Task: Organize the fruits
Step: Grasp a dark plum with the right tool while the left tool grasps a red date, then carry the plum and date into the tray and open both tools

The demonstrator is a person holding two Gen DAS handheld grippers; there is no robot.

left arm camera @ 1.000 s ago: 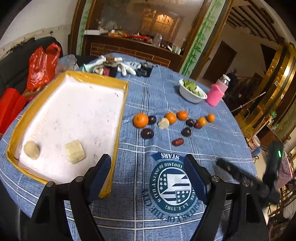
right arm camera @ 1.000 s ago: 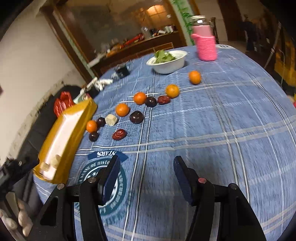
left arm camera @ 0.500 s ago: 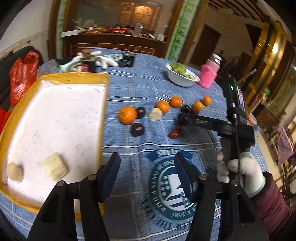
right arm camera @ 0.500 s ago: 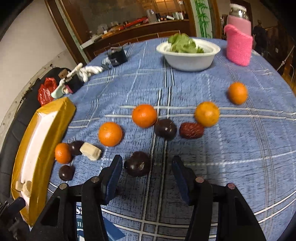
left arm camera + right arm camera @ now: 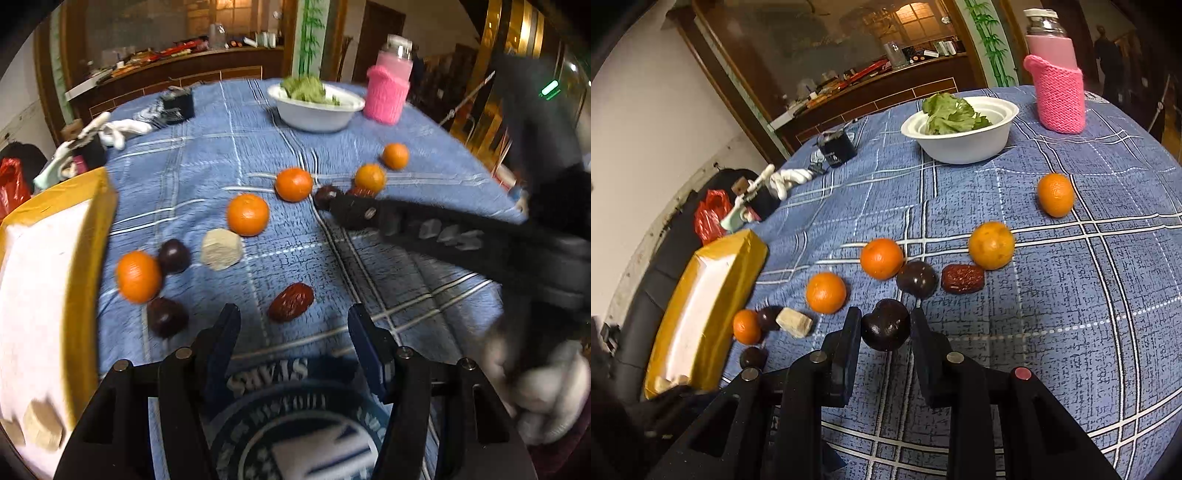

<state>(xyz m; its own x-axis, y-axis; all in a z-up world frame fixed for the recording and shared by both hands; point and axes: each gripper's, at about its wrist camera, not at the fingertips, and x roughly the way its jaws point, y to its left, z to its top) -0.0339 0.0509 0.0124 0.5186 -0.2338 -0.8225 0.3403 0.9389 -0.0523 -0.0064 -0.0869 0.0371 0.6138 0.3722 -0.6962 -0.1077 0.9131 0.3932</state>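
On blue tablecloth [image 5: 1071,332] | right gripper [image 5: 884,328] just closed, clamping dark plum [image 5: 885,329] | left gripper [image 5: 293,332] apart

This is a lived-in home, a dining room by the look of it. A round desk [image 5: 1071,332] wears a blue plaid cloth, with a white bowl [image 5: 964,142] of greens and a flask in a pink knitted sleeve [image 5: 1058,96] on it. Behind runs a dark wooden sideboard [image 5: 886,88] cluttered with household odds and ends, beside a bamboo-painted pillar [image 5: 308,37] and a wooden door [image 5: 376,37].
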